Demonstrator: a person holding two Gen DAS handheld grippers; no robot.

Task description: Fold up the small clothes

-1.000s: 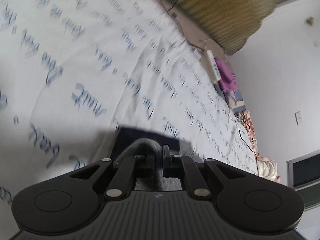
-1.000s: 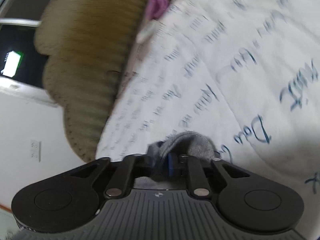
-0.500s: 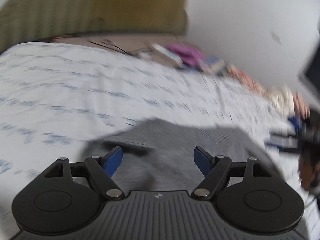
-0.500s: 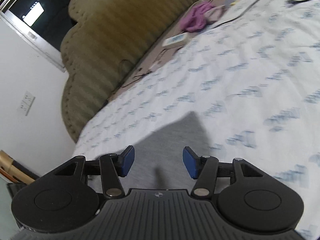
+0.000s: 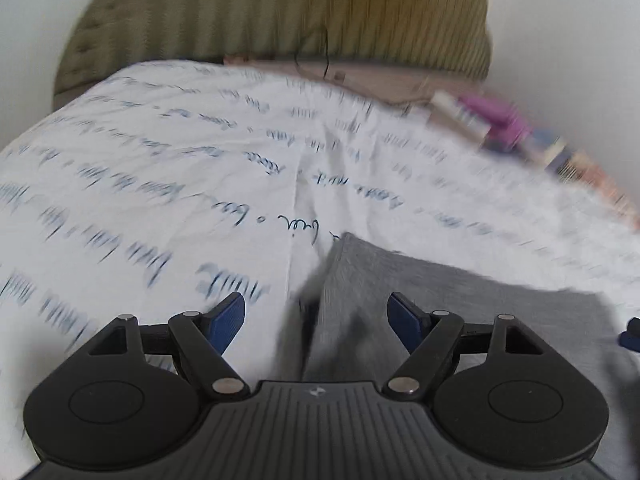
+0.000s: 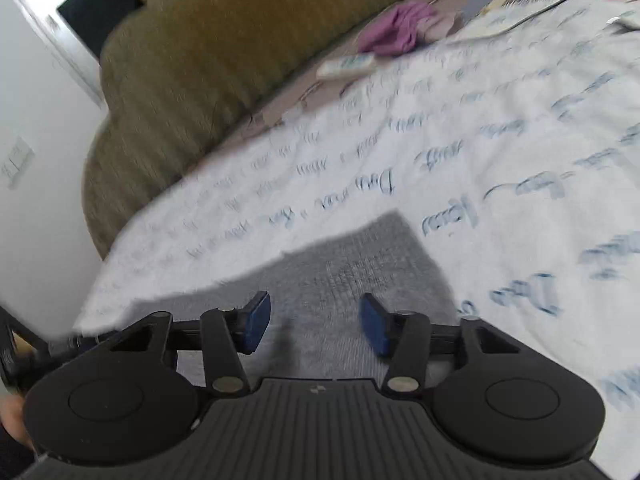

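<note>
Both my left gripper (image 5: 316, 318) and right gripper (image 6: 314, 322) hang with jaws spread, holding nothing. The grey knitted garment (image 5: 432, 300) lies flat just beneath them on the white script-printed bedsheet (image 5: 168, 176). For the next fold I should pinch two matching corners and keep the edges level. The olive headboard (image 6: 208, 52) stands far beyond.

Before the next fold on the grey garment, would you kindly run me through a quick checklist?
1. Left gripper open, nothing pinched: ok.
2. Right gripper open, nothing pinched: ok.
3. Grey garment released onto the printed bedsheet: ok.
4. Garment lying smooth: not ok, a crease near its left edge.
5. Whole garment outline in view: cannot tell.
6. Remote control and purple cloth away from the garment: ok.
</note>
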